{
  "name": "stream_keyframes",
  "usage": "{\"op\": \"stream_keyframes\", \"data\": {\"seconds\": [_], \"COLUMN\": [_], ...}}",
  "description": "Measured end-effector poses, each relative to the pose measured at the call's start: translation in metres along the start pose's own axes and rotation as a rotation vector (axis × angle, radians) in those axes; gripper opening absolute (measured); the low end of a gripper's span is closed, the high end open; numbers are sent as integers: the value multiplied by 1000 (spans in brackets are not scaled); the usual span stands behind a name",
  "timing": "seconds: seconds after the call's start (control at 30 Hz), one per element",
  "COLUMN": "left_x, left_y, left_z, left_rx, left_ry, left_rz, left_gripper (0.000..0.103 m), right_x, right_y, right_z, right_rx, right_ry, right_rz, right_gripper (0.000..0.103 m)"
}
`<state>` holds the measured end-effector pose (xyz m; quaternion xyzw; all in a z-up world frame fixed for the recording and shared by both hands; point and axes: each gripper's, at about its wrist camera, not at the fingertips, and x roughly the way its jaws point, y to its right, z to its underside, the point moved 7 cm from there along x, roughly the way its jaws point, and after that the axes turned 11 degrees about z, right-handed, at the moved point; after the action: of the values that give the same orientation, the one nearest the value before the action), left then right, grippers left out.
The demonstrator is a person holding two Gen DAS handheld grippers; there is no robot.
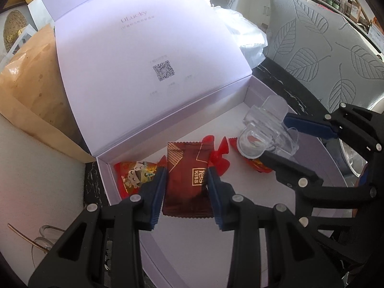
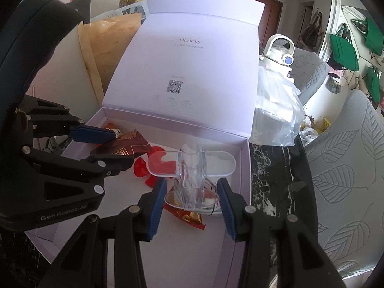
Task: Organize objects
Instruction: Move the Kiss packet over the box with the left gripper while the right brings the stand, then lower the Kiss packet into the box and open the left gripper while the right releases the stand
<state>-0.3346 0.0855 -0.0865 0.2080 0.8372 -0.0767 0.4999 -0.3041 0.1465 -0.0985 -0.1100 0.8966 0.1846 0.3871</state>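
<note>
Scene: while both grippers hang over open box (image 1: 252, 91) on table (image 1: 288, 88), lid up.
L gripper (image 1: 187, 184): pads pressed on dark red packet (image 1: 187, 180), held above box floor.
R gripper (image 2: 192, 192): part open astride clear holder (image 2: 192, 168); pad contact unclear.
Candy (image 1: 134, 175): in box, left of packet.

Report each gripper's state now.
Left gripper: shut on the dark red packet.
Right gripper: shut on the clear plastic piece.
</note>
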Motion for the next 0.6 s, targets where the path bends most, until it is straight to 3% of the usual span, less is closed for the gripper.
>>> {"op": "stream_keyframes", "data": {"seconds": [0.6], "left_x": [15], "left_y": [4], "left_z": [3], "left_rx": [-25], "left_ry": [-38], "left_rz": [22], "left_gripper": [33], "right_x": [-1], "right_y": [6], "right_z": [5], "right_rx": [52], "right_ry": [-38], "right_rz": [-5], "right_gripper": [44]}}
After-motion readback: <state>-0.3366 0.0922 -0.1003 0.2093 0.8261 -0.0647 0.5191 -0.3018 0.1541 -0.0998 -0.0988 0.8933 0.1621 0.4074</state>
